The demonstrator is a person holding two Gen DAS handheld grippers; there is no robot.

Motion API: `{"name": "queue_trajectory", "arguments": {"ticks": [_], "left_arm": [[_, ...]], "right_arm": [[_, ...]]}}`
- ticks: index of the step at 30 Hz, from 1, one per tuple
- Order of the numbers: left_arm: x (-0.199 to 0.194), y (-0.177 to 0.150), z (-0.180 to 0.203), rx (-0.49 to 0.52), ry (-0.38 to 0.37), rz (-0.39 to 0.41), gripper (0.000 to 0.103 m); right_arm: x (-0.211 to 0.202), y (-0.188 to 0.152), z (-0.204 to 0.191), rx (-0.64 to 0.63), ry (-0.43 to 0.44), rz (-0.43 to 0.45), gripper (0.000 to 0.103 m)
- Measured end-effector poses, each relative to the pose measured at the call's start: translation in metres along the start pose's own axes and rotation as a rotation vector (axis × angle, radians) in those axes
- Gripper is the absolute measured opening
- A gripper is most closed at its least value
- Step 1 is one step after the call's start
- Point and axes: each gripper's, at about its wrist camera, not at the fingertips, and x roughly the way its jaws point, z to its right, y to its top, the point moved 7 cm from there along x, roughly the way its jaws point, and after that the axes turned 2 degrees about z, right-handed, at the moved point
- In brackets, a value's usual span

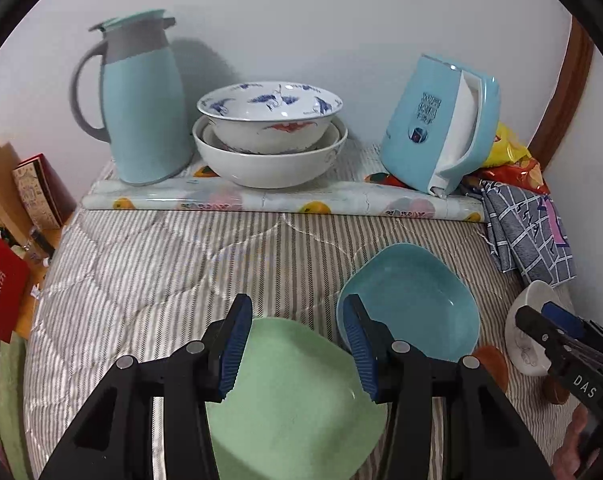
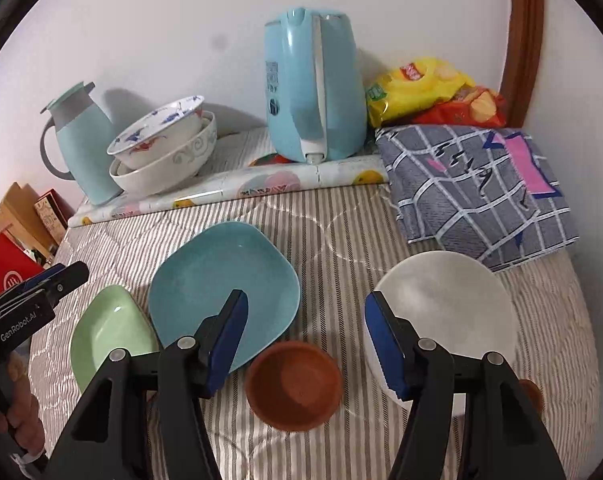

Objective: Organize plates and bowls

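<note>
My left gripper (image 1: 297, 344) is open and hovers over a pale green square plate (image 1: 293, 400) on the striped quilt; nothing is between its pads. Right of it lies a light blue square plate (image 1: 413, 308). My right gripper (image 2: 307, 340) is open above the quilt. A small brown bowl (image 2: 293, 384) sits below the gap between its fingers, a white bowl (image 2: 445, 312) behind its right finger and the blue plate (image 2: 225, 288) behind its left. The green plate (image 2: 109, 332) lies at the left, beside the left gripper (image 2: 67, 276). Stacked patterned bowls (image 1: 269, 132) stand at the back.
A blue thermos jug (image 1: 141, 100) and a blue kettle (image 1: 437, 120) stand on a raised mat by the wall. A folded checked cloth (image 2: 477, 184) and snack bags (image 2: 433, 92) fill the back right corner. Boxes and a red bag (image 1: 1, 296) stand off the left edge.
</note>
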Motion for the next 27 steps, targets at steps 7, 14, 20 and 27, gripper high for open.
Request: {"name": "queue_trajectory", "arguments": {"ticks": [7, 14, 20, 27], "left_arm": [[0.033, 0.001, 0.01, 0.012, -0.022, -0.054, 0.045], [0.058, -0.003, 0.021, 0.038, -0.041, -0.1, 0.045], [0.076, -0.007, 0.027, 0.047, -0.062, -0.144, 0.034], [0.094, -0.013, 0.034, 0.053, -0.085, -0.187, 0.019]], "right_arm": [[0.035, 0.0, -0.01, -0.037, -0.008, -0.058, 0.049], [0.059, -0.001, -0.01, -0.044, -0.012, -0.102, 0.045], [0.073, -0.003, -0.011, -0.06, -0.02, -0.129, 0.034], [0.083, 0.001, -0.011, -0.103, -0.074, -0.135, 0.031]]}}
